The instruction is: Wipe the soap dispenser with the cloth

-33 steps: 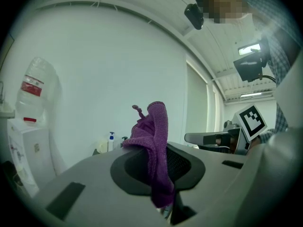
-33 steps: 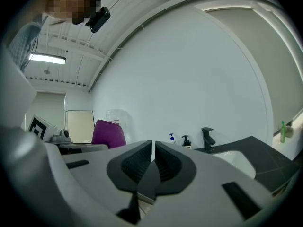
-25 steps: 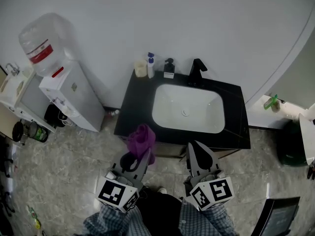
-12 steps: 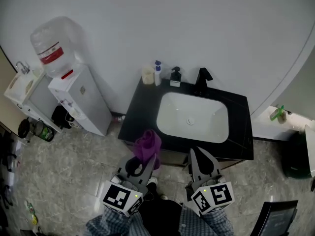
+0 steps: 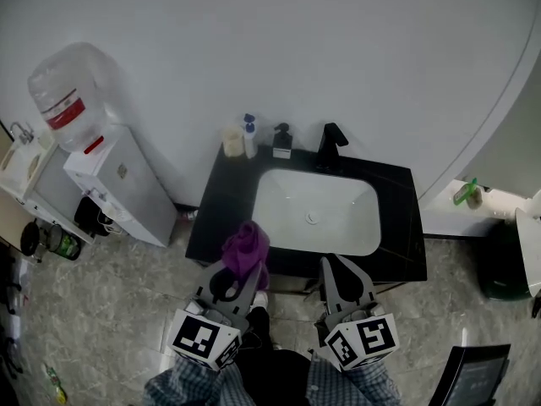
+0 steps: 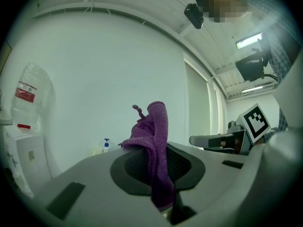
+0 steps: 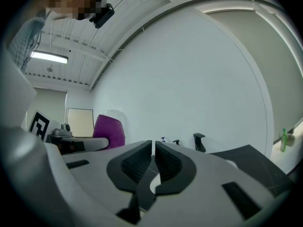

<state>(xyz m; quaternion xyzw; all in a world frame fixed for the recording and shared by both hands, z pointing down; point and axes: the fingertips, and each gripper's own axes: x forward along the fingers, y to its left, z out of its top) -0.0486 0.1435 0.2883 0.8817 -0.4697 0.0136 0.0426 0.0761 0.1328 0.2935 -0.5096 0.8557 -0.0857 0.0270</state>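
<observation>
- Where the wall meets the floor at the far left, a white water cooler (image 5: 118,180) stands with its clear bottle (image 5: 63,87) on top, well apart from the counter (image 5: 215,214).
- At the counter's front left edge, the left gripper (image 5: 243,271) has its fingers pinching the purple cloth (image 5: 245,245).
- From the left gripper view, the cloth's long axis runs up out of the fingers. Its top is folded over, and its lower end is hidden down in the gap.
- Along the counter's back edge stand a pale cup (image 5: 233,140) and, just beside it, a blue-capped bottle (image 5: 249,134).
- Next comes the soap dispenser (image 5: 282,139), black with a pale label. It stands upright with its long axis vertical, between the blue-capped bottle and the black faucet (image 5: 330,146), far from both grippers. It is too small to tell which way its spout points.
- Right of centre, the white basin (image 5: 317,210) sits sunk in the black counter.
- Below the basin's front, the right gripper (image 5: 332,266) has its fingers pressed together, with nothing between them.
- On a white ledge at the far right lies a small green bottle (image 5: 467,194), partly cut off from view.
</observation>
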